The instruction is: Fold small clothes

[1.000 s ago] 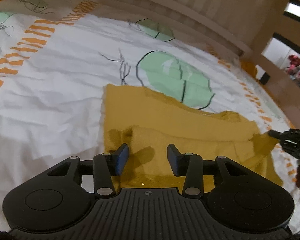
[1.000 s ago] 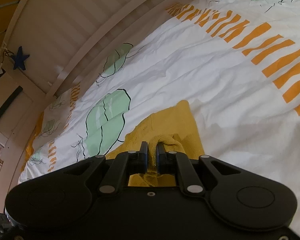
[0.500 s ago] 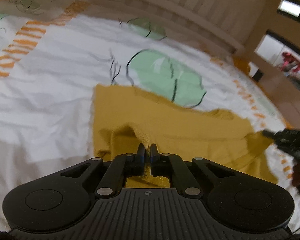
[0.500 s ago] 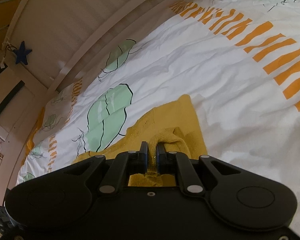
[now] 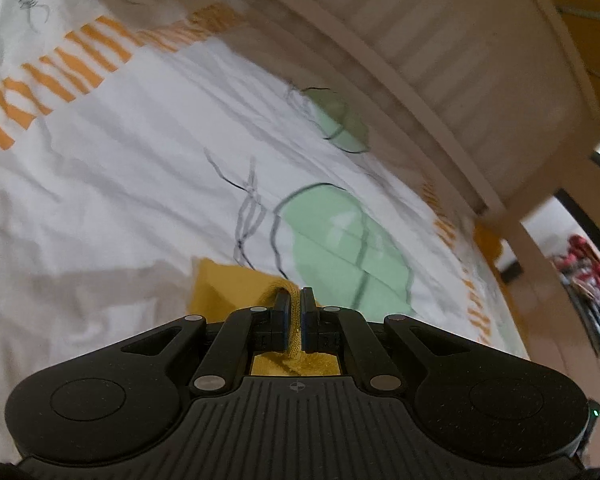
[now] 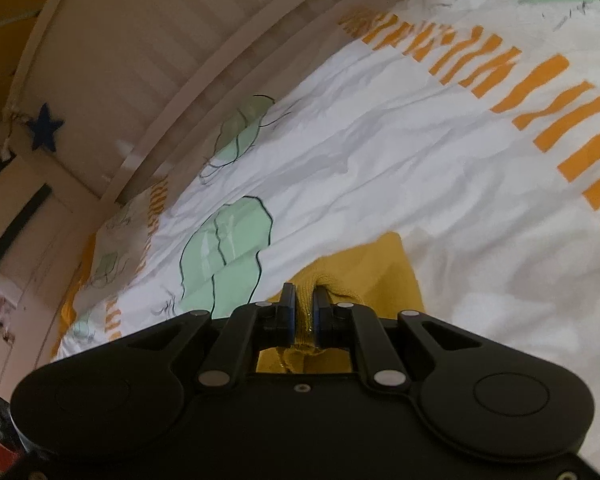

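Garment (image 5: 224,288) mostly hidden (gripper bodies).

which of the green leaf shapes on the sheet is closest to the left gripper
The big green leaf just beyond the left gripper, beside the yellow garment; the smaller leaf lies by the bed rail.

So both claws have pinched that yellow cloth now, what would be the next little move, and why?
Probably carry both pinched edges forward together and lay them over the far part of the garment. The left gripper and right gripper are each shut on a bunched edge of the yellow garment, the rest lying on the bedsheet, so a fold looks ready.
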### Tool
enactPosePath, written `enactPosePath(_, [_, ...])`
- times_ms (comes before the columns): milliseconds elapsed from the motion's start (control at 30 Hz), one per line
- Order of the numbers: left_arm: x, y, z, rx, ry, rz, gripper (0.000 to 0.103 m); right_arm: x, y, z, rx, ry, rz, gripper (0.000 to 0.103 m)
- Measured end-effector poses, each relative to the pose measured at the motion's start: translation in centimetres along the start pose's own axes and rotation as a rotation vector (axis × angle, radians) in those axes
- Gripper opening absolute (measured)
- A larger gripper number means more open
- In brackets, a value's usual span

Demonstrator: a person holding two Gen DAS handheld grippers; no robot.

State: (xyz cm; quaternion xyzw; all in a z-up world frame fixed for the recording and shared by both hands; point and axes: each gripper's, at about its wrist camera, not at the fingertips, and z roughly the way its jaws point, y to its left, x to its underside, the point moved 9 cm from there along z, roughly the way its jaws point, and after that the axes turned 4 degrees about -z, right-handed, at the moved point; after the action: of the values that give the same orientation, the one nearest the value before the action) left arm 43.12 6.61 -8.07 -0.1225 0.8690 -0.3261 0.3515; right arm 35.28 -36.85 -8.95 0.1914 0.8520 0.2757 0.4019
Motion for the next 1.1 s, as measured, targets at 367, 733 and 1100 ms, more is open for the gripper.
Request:
enactPosePath(367, [-0.8,3.8,3.9,-0.064,0.024,-0.144,0.009,0.0,-2.6,2.9,0.08,0.008,0.06,0.019])
enactPosePath(733, [-1.5,-1.2,-0.4,-0.148,-0.086,0.21,0.042,-1.4,0.1,0.0,0.159,-0.094,-0.163,0.071])
enactPosePath(1100, [7.7,-3.9,2.1,-0.201,0.103,0.496,0.045,5.4,8.3,2.6,0.16,0.05,-0.617,0.069])
